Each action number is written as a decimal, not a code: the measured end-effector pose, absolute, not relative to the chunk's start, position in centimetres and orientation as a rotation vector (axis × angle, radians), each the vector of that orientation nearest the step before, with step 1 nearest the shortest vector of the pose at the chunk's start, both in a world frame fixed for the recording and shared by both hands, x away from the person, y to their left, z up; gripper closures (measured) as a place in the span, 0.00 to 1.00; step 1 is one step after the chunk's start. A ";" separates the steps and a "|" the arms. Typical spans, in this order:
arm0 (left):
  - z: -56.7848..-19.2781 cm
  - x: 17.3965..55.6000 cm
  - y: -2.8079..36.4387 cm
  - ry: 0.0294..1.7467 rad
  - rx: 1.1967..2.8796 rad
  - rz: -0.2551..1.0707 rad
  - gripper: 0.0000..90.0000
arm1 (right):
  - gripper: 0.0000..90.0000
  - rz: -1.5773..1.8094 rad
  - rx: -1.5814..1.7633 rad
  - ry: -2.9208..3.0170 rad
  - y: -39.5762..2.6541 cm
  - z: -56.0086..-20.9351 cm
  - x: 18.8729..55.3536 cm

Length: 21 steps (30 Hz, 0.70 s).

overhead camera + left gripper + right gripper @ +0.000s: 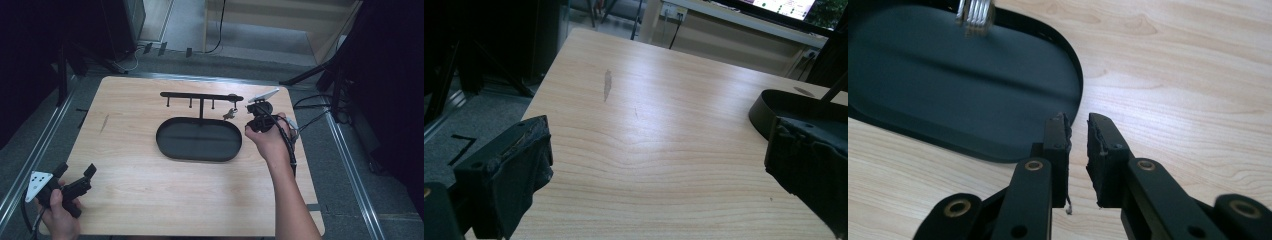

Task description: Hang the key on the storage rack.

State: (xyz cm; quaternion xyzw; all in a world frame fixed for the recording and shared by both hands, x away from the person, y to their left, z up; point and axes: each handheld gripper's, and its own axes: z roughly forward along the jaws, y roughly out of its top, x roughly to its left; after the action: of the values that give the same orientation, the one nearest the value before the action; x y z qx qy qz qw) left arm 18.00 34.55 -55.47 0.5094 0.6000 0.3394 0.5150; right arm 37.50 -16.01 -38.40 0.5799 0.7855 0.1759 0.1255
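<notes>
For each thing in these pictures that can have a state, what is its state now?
Left tongs: open wide, holding nothing, above the table's near left part.
Right tongs: nearly closed with a narrow gap, holding nothing, beside the tray's rim.
Oval tray: upright on the table, nothing lying in it.
Hook rack: standing, keys hanging from its right end.

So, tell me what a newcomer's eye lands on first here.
First the black oval tray at the middle of the wooden table, with a T-shaped hook rack standing up from its far edge. Keys hang at the rack's right end, beside the right gripper.
</notes>
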 end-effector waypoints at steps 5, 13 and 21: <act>-55.5 18.0 34.5 1.441 1.225 0.816 0.00 | 0.83 0.488 1.684 2.296 -16.8 -39.5 37.2; -55.5 18.0 34.5 1.440 1.227 0.817 0.00 | 0.61 0.453 1.619 2.305 -17.9 -41.4 36.5; -55.5 18.0 34.5 1.439 1.224 0.816 0.00 | 0.15 0.403 1.648 2.252 -19.0 -43.5 35.7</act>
State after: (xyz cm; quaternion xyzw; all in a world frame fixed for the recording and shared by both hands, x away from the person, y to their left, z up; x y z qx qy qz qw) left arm 17.99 34.54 -55.47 0.5097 0.5992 0.3396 0.5156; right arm 35.69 -18.99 -43.49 0.5768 0.7884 0.1412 0.1603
